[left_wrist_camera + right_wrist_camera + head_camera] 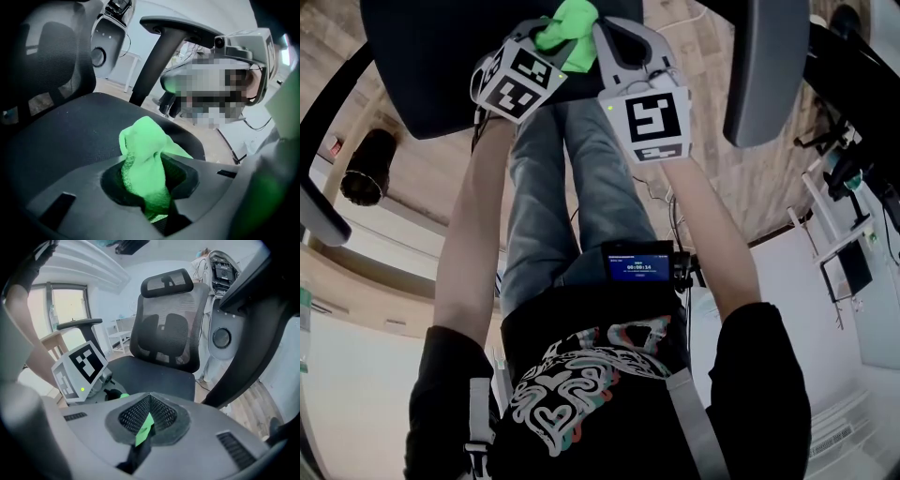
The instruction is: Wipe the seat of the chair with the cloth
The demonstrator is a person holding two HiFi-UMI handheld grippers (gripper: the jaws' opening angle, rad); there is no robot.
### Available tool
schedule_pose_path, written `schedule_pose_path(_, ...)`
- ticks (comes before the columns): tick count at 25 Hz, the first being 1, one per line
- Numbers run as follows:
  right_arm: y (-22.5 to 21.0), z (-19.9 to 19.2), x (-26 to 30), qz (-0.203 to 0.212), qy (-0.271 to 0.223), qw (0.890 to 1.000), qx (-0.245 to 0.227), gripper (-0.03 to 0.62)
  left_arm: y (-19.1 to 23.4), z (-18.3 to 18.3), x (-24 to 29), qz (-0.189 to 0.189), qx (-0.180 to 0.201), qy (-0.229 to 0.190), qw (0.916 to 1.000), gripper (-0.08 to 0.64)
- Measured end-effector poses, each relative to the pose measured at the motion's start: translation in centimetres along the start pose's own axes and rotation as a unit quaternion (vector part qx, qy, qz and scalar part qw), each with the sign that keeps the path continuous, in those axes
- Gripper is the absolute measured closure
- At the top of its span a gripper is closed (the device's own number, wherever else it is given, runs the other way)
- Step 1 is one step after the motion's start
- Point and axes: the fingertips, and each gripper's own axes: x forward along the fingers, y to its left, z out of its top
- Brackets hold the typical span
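So, my left gripper (154, 206) and right gripper (142, 434) both pinch the cloth (143, 145) over the seat (70, 136). Wiping looks not yet begun.

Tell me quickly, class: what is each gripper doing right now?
Left gripper: closed on the green cloth.
Right gripper: closed on a small bit of the same cloth.

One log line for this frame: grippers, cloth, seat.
left gripper: shut on bright green cloth | right gripper: shut on cloth edge | black padded chair seat: below cloth, contact unclear
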Motion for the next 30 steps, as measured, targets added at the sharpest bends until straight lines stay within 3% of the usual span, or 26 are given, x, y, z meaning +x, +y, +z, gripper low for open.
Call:
schedule_pose_path(3,0.1,0.1,-0.2,0.001,-0.001,1.000,0.000,0.589,-1.0,0.6,-0.1,-0.019,0.010,-0.014,0.9997,0.463)
schedule_pose_path(8,0.5,1.2,-1.3,0.010,-0.001,1.000,0.006,0.591,-0.3,1.7,-2.2,-0.005,-0.031,-0.062,0.9976,0.463)
schedule_pose_path(12,1.0,1.8,-1.6,0.027,-0.015,0.999,0.023,0.591,0.4,2.4,-3.4,0.006,-0.039,-0.084,0.9957,0.463)
schedule_pose_path(16,1.5,2.3,-1.7,0.026,-0.006,0.999,-0.023,0.590,1.9,3.7,-5.4,0.021,-0.050,-0.136,0.9892,0.463)
schedule_pose_path(20,2.9,5.3,-2.4,0.034,-0.035,0.995,-0.081,0.591,3.7,5.3,-8.9,0.050,-0.046,-0.172,0.9828,0.463)
schedule_pose_path(25,2.8,9.5,-3.4,0.032,-0.084,0.996,-0.007,0.589,5.6,6.9,-14.4,0.098,-0.035,-0.208,0.9727,0.463)
schedule_pose_path(30,3.1,12.2,-5.0,0.038,-0.103,0.994,-0.007,0.589,6.1,7.4,-20.0,0.144,-0.037,-0.233,0.9610,0.463)
